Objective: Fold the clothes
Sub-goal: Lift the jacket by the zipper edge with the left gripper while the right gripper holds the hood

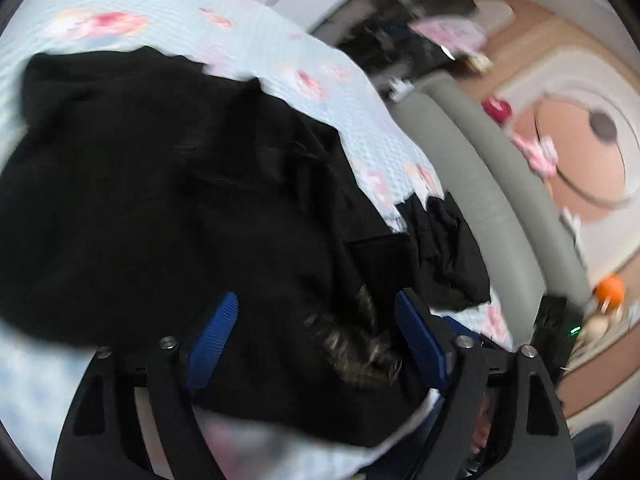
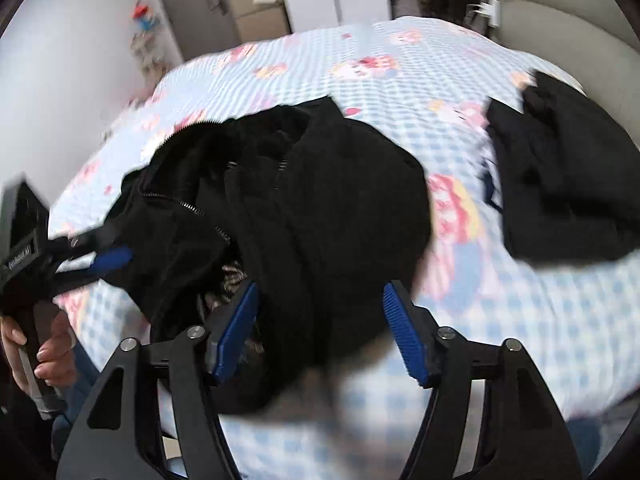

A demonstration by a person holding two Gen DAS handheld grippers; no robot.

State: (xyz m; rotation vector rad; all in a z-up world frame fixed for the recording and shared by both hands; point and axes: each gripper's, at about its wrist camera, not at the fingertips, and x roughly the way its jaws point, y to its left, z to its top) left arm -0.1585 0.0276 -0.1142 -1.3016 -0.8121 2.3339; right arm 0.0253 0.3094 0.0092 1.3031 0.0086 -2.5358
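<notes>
A black zip-up jacket (image 1: 160, 200) lies crumpled on a light blue checked bedsheet (image 1: 120, 4) with pink cartoon prints. It also shows in the right wrist view (image 2: 312, 192), zipper open, striped lining showing. My left gripper (image 1: 316, 320) is open, its blue pads either side of the jacket's lower edge. In the right wrist view the left gripper (image 2: 108, 260) sits at the jacket's left edge. My right gripper (image 2: 320, 312) is open, straddling the jacket's near fold. A second black garment (image 2: 560, 184) lies folded at the right.
A grey padded bed edge (image 1: 480, 184) runs along the right. Beyond it is a floor mat (image 1: 580, 152) with small toys and an orange ball (image 1: 610, 288). A white wall and grey door (image 2: 188, 4) stand behind the bed.
</notes>
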